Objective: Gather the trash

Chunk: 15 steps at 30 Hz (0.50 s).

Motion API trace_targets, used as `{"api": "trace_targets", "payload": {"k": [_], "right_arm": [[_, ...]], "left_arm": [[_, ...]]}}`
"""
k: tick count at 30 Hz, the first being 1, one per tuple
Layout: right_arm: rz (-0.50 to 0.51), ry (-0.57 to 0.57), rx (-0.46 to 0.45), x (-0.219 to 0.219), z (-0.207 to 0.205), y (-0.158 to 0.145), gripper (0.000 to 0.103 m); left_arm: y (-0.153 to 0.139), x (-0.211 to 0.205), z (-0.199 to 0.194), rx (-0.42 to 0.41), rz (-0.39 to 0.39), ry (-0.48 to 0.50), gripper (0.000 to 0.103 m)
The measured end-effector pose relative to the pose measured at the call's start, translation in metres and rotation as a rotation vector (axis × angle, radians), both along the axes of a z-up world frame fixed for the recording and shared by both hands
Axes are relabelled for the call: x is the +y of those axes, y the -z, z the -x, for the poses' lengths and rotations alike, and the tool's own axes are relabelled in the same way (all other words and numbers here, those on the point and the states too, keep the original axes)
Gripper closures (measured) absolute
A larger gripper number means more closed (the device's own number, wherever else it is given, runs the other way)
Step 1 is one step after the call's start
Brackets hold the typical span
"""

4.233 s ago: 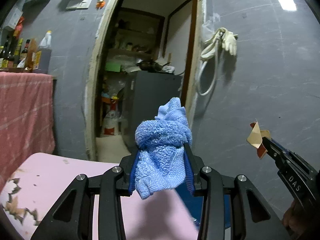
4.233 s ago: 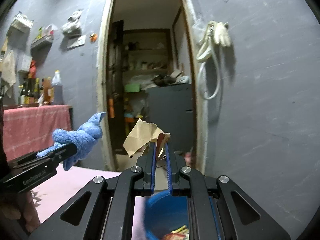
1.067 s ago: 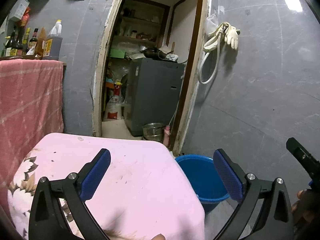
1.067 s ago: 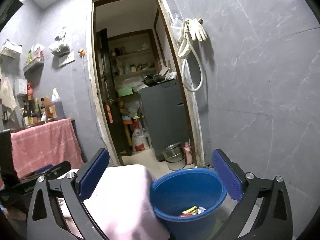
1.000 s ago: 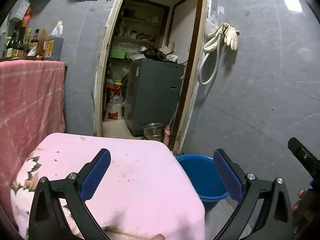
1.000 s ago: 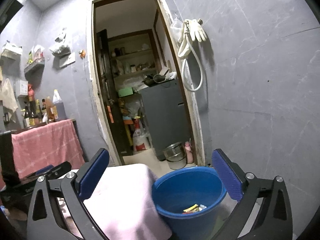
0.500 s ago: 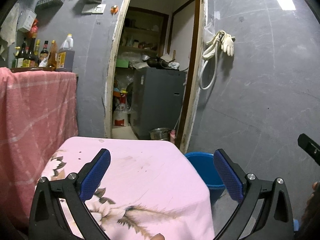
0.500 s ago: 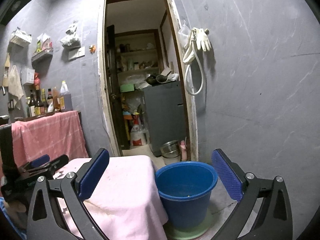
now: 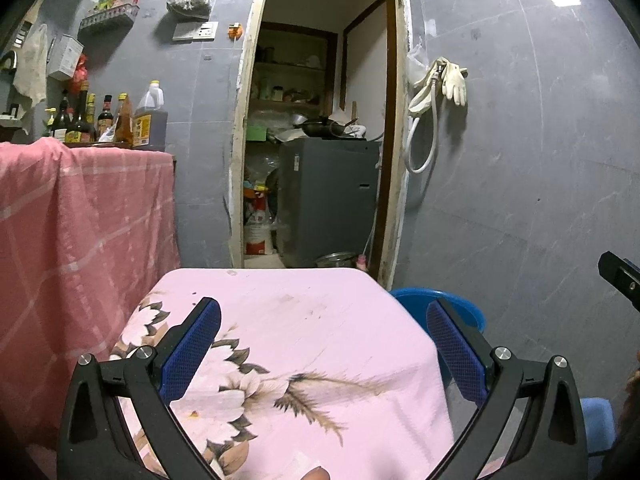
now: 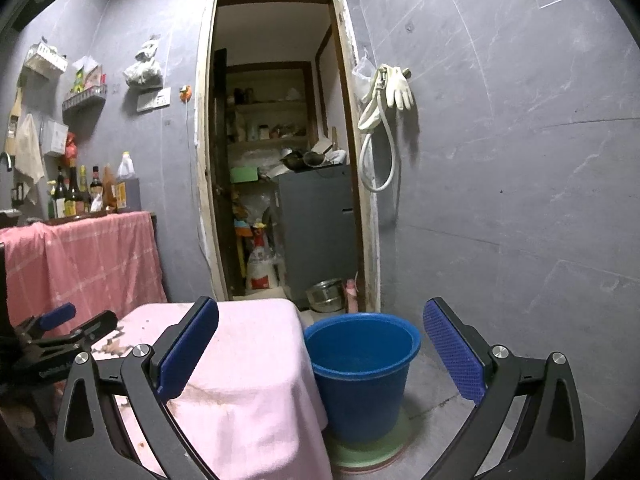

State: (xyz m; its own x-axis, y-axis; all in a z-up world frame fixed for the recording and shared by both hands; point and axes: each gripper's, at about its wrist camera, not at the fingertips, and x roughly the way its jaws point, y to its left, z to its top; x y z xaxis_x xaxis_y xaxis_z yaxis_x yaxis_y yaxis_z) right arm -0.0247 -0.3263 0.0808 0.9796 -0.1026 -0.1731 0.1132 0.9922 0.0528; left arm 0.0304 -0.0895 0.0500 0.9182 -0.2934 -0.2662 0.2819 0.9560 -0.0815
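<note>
A blue bucket (image 10: 362,364) stands on the floor right of a small table under a pink flowered cloth (image 9: 304,344); its rim shows in the left wrist view (image 9: 452,300). From here I cannot see inside the bucket. My left gripper (image 9: 322,348) is open and empty above the near part of the table. It also shows in the right wrist view (image 10: 60,332). My right gripper (image 10: 320,348) is open and empty, back from the bucket and table edge. Its tip shows at the right edge of the left wrist view (image 9: 620,276).
A taller counter under a pink checked cloth (image 9: 80,216) with bottles (image 9: 104,120) stands left. An open doorway (image 10: 280,184) shows a grey appliance (image 10: 320,224) and a metal bowl (image 10: 326,289). A hose and gloves (image 10: 386,108) hang on the grey wall.
Both grippers let go of the blue rag and the brown paper scrap and opened. Since then both have pulled back and tilted up, so more table and the whole bucket show.
</note>
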Motion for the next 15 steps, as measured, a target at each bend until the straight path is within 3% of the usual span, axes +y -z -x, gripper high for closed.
{"api": "trace_targets", "payload": {"k": [15], "right_arm": [[0.045,0.015,0.059,0.007,0.004,0.029,0.0]], "left_arm": [[0.026,0.014,0.006,0.018,-0.007,-0.019,0.002]]}}
